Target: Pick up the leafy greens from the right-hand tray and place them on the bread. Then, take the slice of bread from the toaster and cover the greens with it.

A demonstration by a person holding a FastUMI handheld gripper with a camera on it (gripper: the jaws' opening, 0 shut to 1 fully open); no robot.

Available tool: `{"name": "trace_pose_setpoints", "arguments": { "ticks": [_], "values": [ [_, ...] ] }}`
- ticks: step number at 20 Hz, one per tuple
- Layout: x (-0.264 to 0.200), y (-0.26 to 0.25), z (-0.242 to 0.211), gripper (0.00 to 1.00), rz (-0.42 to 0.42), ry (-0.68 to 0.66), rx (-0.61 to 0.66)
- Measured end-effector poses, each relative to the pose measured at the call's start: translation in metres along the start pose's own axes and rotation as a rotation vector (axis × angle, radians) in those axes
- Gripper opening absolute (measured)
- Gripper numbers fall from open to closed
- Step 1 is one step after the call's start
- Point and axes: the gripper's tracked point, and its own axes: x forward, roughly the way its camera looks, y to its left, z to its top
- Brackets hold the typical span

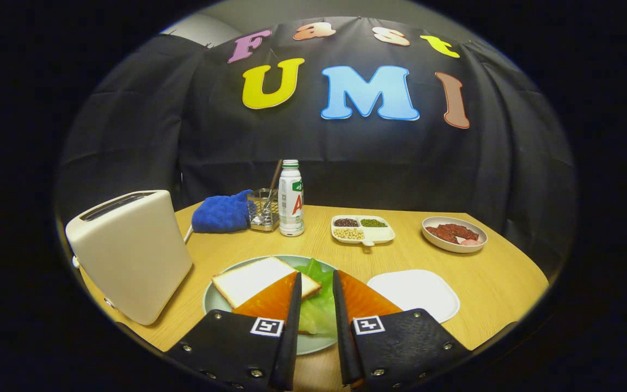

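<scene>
Narrowly parted, tool (pixel 316 280) fingers flank pale green crinkled leafy greens (pixel 316 305) beneath a white bread slice (pixel 253 280).

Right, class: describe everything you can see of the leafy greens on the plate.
The leafy greens are a pale green, crinkled lettuce-like leaf that looks glossy. It lies flat on the light green plate, partly tucked under a slice of white bread whose corner overlaps it. The gripper is open, with the leaf showing in the gap between its fingers; whether they touch it cannot be told. The empty white tray sits just to the right.
</scene>
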Motion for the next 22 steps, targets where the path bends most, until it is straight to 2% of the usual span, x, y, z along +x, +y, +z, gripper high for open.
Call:
{"name": "trace_pose_setpoints", "arguments": {
  "ticks": [9,19,22],
  "values": [
    [-0.028,-0.035,0.023,0.34,-0.004,-0.100,-0.018],
    [-0.076,-0.152,0.056,0.34,-0.027,-0.215,-0.001],
    [-0.085,-0.213,0.057,0.34,-0.088,-0.232,-0.036]
  ]
}}
